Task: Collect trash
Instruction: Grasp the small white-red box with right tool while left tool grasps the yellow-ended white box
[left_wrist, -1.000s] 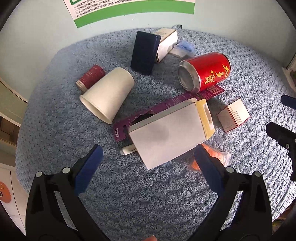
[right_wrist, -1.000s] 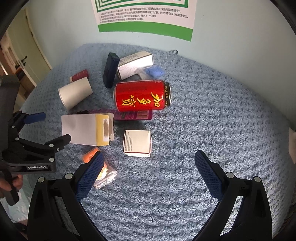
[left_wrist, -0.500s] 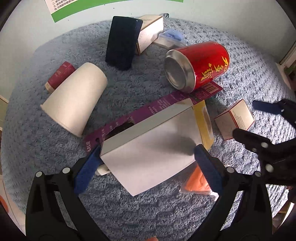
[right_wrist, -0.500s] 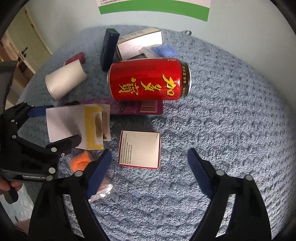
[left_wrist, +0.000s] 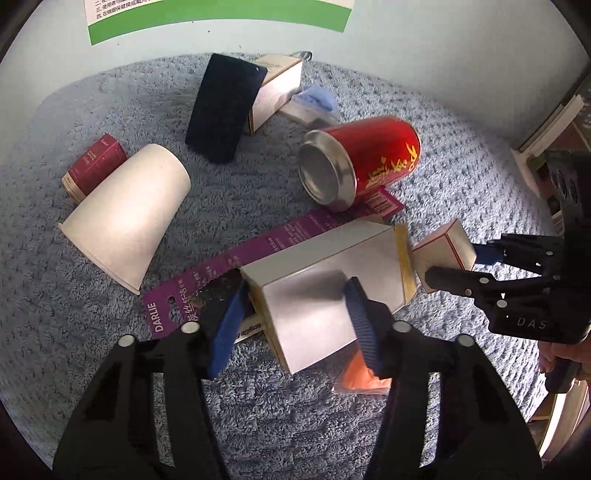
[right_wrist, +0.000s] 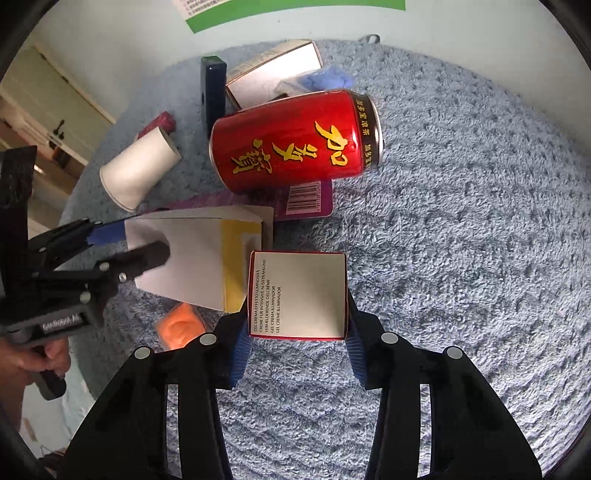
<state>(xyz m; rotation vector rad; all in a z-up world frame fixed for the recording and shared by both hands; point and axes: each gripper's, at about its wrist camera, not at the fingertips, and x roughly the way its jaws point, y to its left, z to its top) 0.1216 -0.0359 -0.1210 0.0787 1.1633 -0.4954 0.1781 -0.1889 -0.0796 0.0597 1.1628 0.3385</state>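
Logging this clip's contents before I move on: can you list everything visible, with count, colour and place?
white carton: 1, white with yellow end, centre, between left claw's pads
small box: 1, cream with red edge, between right claw's pads
can: 1, red with gold script, on its side, on the purple card's end
purple card: 1, flat under carton
paper cup: 1, white, on its side, left
maroon box: 1, behind cup
dark slab: 1, leaning on silver box, rear
blue wad: 1, rear
orange packet: 1, beside carton
blue towel: 1, under everything
left claw: closed on carton
right claw: closed on small box
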